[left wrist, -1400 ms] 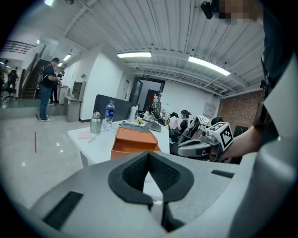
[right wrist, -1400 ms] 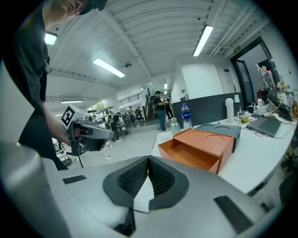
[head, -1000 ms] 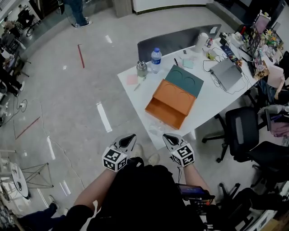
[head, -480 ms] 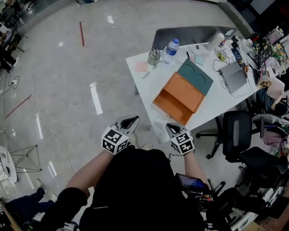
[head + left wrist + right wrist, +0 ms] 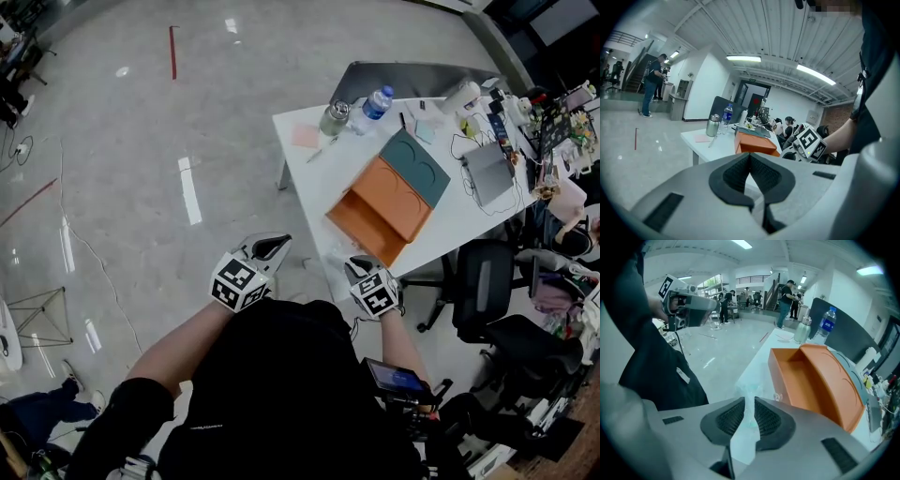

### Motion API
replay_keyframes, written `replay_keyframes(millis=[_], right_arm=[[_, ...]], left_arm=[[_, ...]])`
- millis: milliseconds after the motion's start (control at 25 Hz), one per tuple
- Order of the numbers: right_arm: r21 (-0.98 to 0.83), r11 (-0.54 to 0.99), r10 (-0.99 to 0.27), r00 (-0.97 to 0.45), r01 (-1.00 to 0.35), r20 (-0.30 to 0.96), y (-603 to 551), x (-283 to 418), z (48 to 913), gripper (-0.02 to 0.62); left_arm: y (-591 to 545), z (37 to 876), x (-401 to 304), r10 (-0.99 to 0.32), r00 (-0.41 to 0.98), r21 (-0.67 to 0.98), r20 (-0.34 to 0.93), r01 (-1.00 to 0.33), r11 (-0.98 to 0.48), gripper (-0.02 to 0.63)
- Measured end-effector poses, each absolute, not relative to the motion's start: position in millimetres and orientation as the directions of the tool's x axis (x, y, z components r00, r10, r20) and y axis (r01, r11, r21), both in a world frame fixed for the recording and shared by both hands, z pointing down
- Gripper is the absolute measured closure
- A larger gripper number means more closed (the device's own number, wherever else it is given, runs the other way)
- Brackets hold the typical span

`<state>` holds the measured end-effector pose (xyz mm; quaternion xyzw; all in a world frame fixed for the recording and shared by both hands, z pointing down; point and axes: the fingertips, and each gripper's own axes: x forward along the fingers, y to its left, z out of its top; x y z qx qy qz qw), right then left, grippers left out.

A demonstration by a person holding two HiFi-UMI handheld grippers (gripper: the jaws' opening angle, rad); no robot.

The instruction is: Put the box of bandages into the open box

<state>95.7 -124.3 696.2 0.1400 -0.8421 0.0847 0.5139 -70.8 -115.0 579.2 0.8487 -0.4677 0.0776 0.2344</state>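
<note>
The left gripper (image 5: 269,247) hangs off the bench (image 5: 309,173), its fingers pressed together on nothing. The right gripper (image 5: 358,267) hangs at the bench's near edge, fingers a narrow slit apart and empty. The open orange box (image 5: 384,197) lies on the bench at its 1 o'clock. A clear packet (image 5: 330,258) lies at the box's 7 o'clock; whether it is the bandages, I cannot tell.
</note>
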Motion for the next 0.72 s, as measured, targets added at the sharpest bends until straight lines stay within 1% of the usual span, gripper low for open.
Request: replay_keyframes(millis=[40,80,280,360,480,560,720], right_arm=[[-0.006,0.951,-0.13,-0.417,-0.31,0.899,-123,95,700,0.497],[-0.008,0.954,-0.118,-0.401,-0.299,0.908,-122,95,703,0.485],[0.007,0.957,-0.107,-0.33,-0.29,0.938,-125,97,714,0.485],[0.016,0.96,-0.104,-0.303,-0.28,0.947,-125,97,718,0.49],[0.043,0.963,-0.119,-0.278,-0.265,0.953,-125,98,720,0.539],[0.046,0.963,-0.123,-0.282,-0.266,0.952,-123,98,719,0.554],[0.037,0.958,-0.129,-0.312,-0.284,0.941,-117,98,713,0.561]], left_arm=[[-115,580,-73,-0.758,0.549,0.326,0.352,-0.831,-0.451,0.598],[-115,580,-75,-0.759,0.548,0.326,0.353,-0.832,-0.449,0.598],[-114,582,-85,-0.764,0.537,0.331,0.357,-0.838,-0.435,0.598],[-112,583,-88,-0.765,0.534,0.333,0.36,-0.839,-0.43,0.598],[-109,585,-91,-0.763,0.533,0.338,0.365,-0.84,-0.424,0.598],[-108,586,-90,-0.761,0.535,0.339,0.367,-0.838,-0.426,0.598],[-107,583,-87,-0.754,0.55,0.339,0.36,-0.83,-0.444,0.598]])
